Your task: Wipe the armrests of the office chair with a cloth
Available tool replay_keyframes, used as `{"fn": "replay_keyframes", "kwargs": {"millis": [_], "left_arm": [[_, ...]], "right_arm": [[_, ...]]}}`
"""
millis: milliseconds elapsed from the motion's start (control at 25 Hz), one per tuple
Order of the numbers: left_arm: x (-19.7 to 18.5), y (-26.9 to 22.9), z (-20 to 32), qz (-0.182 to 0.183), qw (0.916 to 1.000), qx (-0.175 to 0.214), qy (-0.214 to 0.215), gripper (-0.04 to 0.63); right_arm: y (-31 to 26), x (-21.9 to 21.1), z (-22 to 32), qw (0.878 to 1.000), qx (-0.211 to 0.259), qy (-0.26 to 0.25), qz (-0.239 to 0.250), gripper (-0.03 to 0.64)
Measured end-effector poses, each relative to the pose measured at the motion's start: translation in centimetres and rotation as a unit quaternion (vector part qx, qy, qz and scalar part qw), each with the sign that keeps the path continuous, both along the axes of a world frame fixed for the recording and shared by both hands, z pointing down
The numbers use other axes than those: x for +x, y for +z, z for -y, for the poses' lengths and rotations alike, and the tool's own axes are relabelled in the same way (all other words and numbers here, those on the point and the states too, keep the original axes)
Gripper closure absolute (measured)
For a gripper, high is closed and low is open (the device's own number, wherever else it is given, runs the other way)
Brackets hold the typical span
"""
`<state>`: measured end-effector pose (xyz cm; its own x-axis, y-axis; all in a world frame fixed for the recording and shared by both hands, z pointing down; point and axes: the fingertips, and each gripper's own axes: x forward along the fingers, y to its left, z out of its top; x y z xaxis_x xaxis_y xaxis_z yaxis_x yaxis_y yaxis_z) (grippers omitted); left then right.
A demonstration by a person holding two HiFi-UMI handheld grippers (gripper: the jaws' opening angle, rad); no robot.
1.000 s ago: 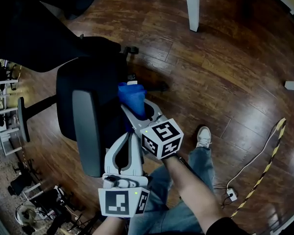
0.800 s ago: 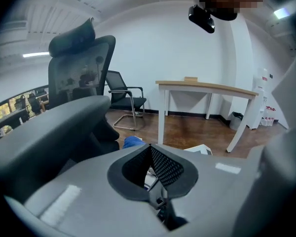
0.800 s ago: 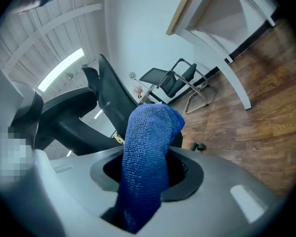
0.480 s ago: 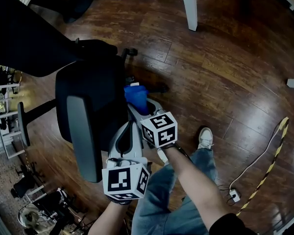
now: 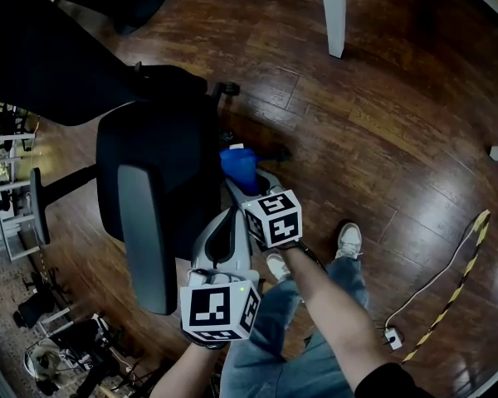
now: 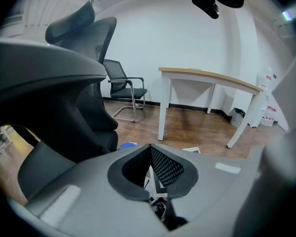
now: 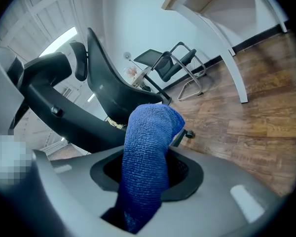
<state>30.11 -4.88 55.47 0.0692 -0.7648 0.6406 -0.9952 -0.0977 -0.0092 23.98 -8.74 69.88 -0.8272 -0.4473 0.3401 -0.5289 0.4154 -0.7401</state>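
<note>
Head view first: the office chair (image 5: 149,156) stood at the left, its near armrest (image 5: 145,239) a long grey pad alongside the seat. Compared with a second earlier, the left gripper (image 5: 229,218) had come up in the frame until its marker cube sat close under that of the right gripper (image 5: 244,187). The blue cloth (image 5: 237,166), carried at the right gripper's tip, had edged a little to the right. It hung just beside the seat's edge, apart from the armrest. No wiping contact showed, so I judged the approach to the armrest was yet to be made.

Left gripper view: the fingers were pressed together, tips meeting, with nothing between them. The chair's dark back filled the left side.

Right gripper view: the fingers pinched the cloth, which stood up out of them and drooped over at the top, with the chair's back behind it. The hold looked secure, so the cloth seemed ready to be brought onto the pad.
</note>
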Motion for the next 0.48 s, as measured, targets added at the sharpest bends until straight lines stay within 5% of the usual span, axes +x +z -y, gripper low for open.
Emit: {"fn": "replay_keyframes", "kwargs": {"millis": [240, 480], "left_arm": [[0.8, -1.6, 0.2, -0.024, 0.9997, 0.003, -0.006, 0.591], [-0.2, -1.5, -0.2, -0.016, 0.9996, -0.002, -0.022, 0.591]], "right_arm": [[-4.1, 1.6, 5.3, 0.998, 0.065, 0.024, -0.001, 0.469], [-3.4, -1.4, 6.2, 0.992, 0.103, -0.057, -0.046, 0.469]]}}
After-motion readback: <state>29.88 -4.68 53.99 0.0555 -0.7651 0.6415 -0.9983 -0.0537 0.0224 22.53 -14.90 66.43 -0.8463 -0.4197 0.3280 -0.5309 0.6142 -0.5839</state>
